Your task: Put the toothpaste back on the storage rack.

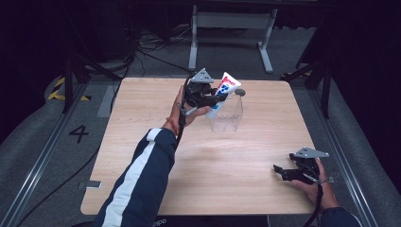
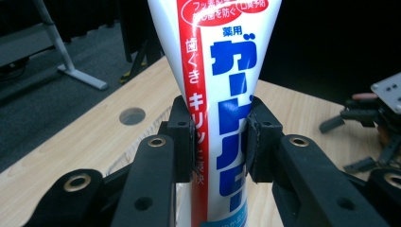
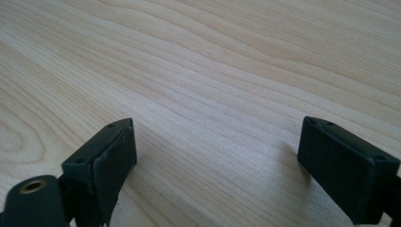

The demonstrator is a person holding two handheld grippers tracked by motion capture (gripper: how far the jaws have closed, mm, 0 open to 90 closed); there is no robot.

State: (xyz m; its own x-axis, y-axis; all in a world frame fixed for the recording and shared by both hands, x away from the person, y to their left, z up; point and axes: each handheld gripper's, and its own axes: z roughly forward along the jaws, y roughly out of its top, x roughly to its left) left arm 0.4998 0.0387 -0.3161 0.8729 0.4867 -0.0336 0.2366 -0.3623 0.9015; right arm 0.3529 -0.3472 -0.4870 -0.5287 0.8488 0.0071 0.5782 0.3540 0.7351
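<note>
Right tongs (image 1: 283, 172): nearest item, at the near right of the desk (image 1: 156, 94), held low in the person's right hand (image 1: 316, 185). Jaws spread wide and released; in the right gripper view nothing lies between the pads (image 3: 113, 156), bare wood grain beneath them.

Left tongs (image 1: 204, 97): farther off, past mid-desk, carried by the left hand (image 1: 187, 111) on a dark blue sleeve with a white stripe (image 1: 137, 184). Jaws clenched on a toothpaste tube (image 1: 222, 92); in the left gripper view both pads press the tube's flanks, one from each side.

Toothpaste tube (image 2: 222, 94): white body, red band and blue lettering, standing roughly upright between the jaws. In the high view it tilts slightly, its flat crimped end uppermost, its lower end at the mouth of the clear container (image 1: 228, 116).

Clear container: transparent, upright on the desk, just right of the left tongs. Whether the tube touches its rim cannot be told.

Round hole (image 2: 132, 116): a dark grommet opening in the desk's surface beyond the container.

Beyond the desk: grey floor (image 1: 156, 52), black cables, and the legs of a white frame (image 1: 231, 28).
</note>
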